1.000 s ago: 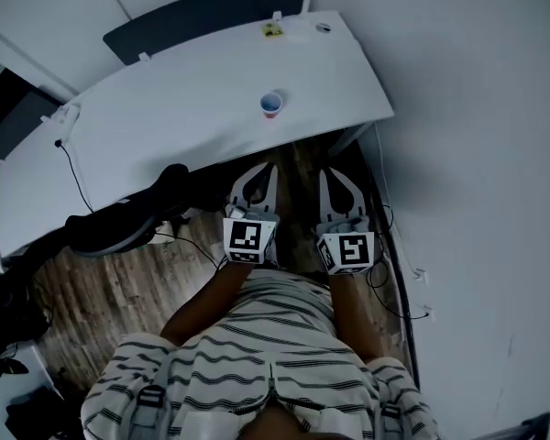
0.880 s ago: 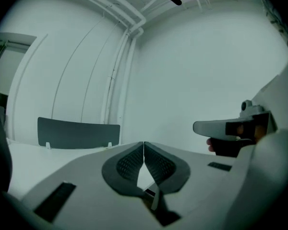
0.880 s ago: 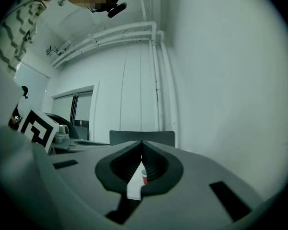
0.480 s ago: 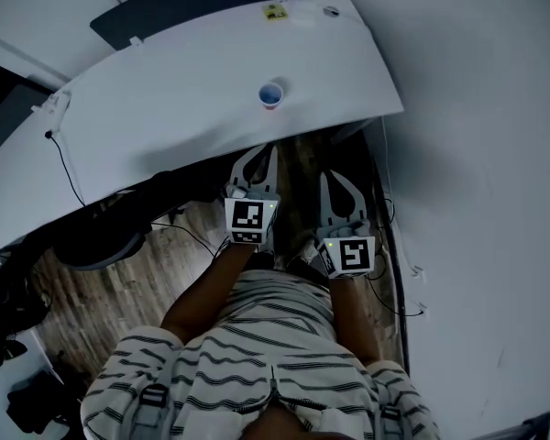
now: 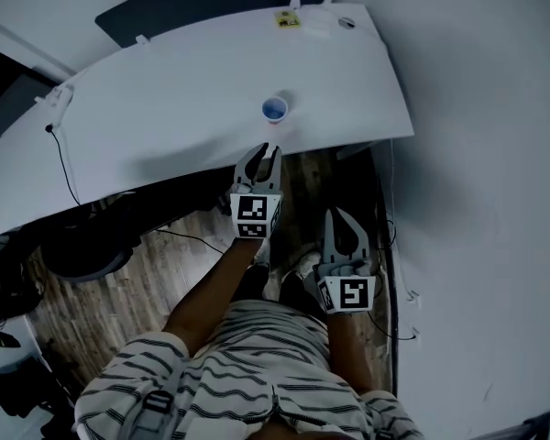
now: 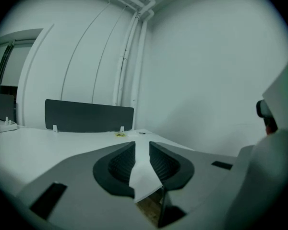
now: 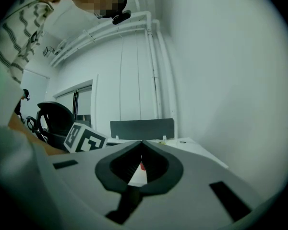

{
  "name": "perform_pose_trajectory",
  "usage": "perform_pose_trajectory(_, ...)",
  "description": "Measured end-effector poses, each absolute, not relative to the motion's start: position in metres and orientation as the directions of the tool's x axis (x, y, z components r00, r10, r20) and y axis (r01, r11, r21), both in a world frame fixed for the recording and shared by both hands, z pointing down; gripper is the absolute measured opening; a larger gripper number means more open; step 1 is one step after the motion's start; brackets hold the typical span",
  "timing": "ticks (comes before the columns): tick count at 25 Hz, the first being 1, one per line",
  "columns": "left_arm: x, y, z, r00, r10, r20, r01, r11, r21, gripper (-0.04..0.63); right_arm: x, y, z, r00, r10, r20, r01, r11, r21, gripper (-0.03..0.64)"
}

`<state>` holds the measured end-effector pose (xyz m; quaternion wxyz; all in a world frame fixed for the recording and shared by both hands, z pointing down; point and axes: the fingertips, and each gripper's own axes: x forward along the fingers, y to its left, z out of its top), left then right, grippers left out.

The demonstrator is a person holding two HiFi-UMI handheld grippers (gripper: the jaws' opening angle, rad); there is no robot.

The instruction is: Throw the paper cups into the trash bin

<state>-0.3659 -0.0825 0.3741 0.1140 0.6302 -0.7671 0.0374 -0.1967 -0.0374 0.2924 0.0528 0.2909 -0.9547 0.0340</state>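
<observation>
A paper cup (image 5: 275,109) with a blue inside stands upright on the white desk (image 5: 165,108), close to its near edge. My left gripper (image 5: 265,151) reaches to that edge just below the cup. Its jaws are opening, with a narrow gap and nothing between them (image 6: 142,145). My right gripper (image 5: 343,216) hangs lower over the wooden floor, its tips together and empty (image 7: 142,143). Through the right jaws a sliver of the red cup (image 7: 142,166) shows. No trash bin is in view.
A dark partition panel (image 5: 211,3) lines the desk's far edge. A black office chair (image 5: 82,246) sits under the desk at left, with cables (image 5: 69,172) trailing down. A white wall (image 5: 477,154) runs along the right. The person's striped shirt (image 5: 247,374) fills the bottom.
My left gripper has moved forward to the desk edge near the cup, and its jaws have parted a little. My right gripper has dropped back towards the body.
</observation>
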Motion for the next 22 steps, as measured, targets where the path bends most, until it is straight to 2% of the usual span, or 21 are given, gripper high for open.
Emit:
perform_pose_trajectory(11,-0.397,-0.118,0.431,-0.247,-0.924,0.293,-0.955,0.283,0.090,0.232,-0.181,-0.040,0.317,-0.809,-0.560,0.181,-0.575,0.817,-0.041,0.018)
perform_pose_trajectory(22,-0.420,-0.148,0.492,-0.277,-0.880,0.386,-0.951,0.307,0.019,0.301,-0.172,-0.039,0.341,-0.796,-0.566,0.217,-0.589,0.806,-0.059,0.018)
